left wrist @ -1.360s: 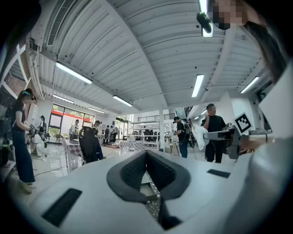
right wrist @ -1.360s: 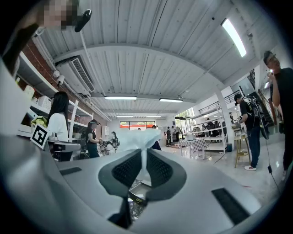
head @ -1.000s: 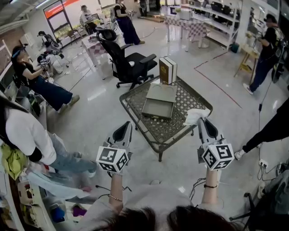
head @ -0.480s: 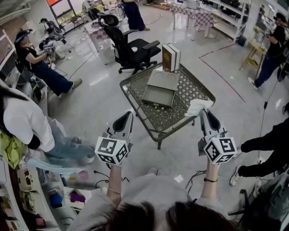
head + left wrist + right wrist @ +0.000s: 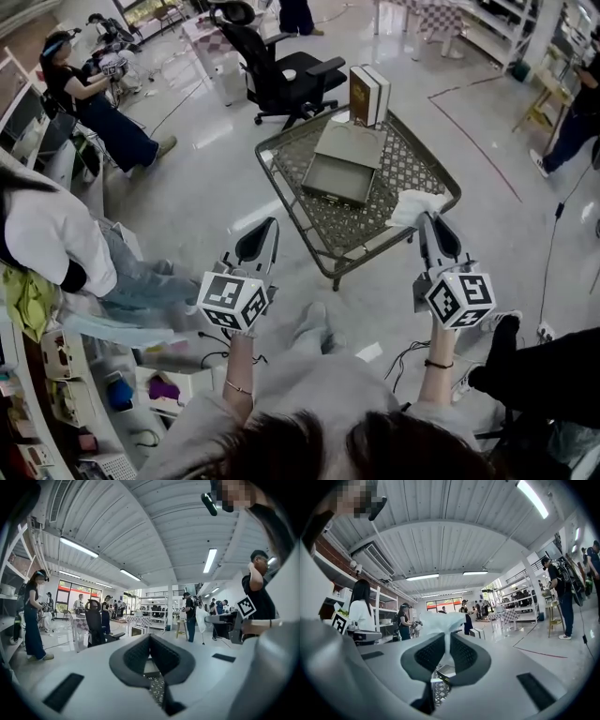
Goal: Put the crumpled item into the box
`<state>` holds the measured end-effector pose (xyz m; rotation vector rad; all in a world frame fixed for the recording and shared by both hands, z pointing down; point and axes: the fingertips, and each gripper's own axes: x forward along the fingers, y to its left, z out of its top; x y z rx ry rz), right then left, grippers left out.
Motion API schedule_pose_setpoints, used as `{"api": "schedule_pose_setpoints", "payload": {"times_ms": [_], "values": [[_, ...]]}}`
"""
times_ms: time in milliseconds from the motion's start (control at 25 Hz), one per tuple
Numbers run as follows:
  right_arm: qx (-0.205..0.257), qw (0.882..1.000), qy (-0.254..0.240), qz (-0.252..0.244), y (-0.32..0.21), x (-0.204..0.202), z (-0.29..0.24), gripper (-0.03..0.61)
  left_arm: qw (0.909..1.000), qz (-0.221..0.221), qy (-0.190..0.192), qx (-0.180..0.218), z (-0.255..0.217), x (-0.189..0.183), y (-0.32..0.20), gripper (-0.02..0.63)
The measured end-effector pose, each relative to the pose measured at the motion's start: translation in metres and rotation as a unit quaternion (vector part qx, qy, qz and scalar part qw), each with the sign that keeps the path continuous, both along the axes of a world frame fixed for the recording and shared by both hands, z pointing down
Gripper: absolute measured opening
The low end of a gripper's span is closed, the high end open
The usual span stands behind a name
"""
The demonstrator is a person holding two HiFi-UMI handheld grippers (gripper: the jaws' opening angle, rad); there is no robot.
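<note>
A crumpled white paper (image 5: 415, 206) hangs over the near right edge of the mesh table (image 5: 394, 178), pinched in my right gripper (image 5: 431, 222). In the right gripper view the paper (image 5: 440, 623) bulges out above the jaws, which press on it from both sides. The open grey box (image 5: 336, 178) sits mid-table to the left of the paper, its lid (image 5: 352, 145) lying just behind it. My left gripper (image 5: 266, 232) hovers off the table's near left side, shut with nothing in it, its pads (image 5: 136, 653) meeting at the tip.
Two upright books (image 5: 370, 94) stand at the table's far corner. A black office chair (image 5: 281, 75) is behind the table. A person in white (image 5: 56, 253) sits at the left, another (image 5: 103, 103) farther back, and someone's dark leg (image 5: 544, 375) is at the right.
The head view has shifted, so the table sits higher in the picture. My right gripper has moved a little with the paper, still at the table's near right edge. The left has stayed put.
</note>
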<state>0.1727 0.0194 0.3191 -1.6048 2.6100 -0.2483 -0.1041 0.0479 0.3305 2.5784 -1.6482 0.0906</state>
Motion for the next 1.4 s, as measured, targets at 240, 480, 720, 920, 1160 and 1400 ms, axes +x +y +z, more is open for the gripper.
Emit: {"api": "schedule_pose_setpoints", "payload": {"times_ms": [240, 480, 720, 920, 1160, 1400], "values": [[-0.024, 1.0, 0.005, 0.003, -0.026, -0.006, 0.018, 0.054, 0.9999, 0.007, 0.005, -0.011, 0.012, -0.004, -0.031, 0.017], [-0.046, 0.999, 0.01, 0.021, -0.052, -0.009, 0.031, 0.054, 0.9991, 0.037, 0.008, -0.022, 0.021, -0.004, -0.07, 0.017], [-0.059, 0.998, 0.001, 0.031, -0.075, -0.021, 0.039, 0.054, 0.9972, 0.062, 0.011, -0.041, 0.037, -0.007, -0.104, 0.018], [-0.074, 0.997, 0.006, 0.031, -0.086, -0.039, 0.05, 0.054, 0.9952, 0.084, 0.015, -0.049, 0.044, -0.007, -0.124, 0.017], [-0.083, 0.996, 0.01, 0.042, -0.097, -0.054, 0.062, 0.054, 0.9927, 0.105, 0.015, -0.058, 0.057, -0.012, -0.139, 0.017], [-0.093, 0.995, 0.01, 0.046, -0.106, -0.067, 0.073, 0.054, 0.9918, 0.109, 0.017, -0.065, 0.066, -0.021, -0.15, 0.017]]}}
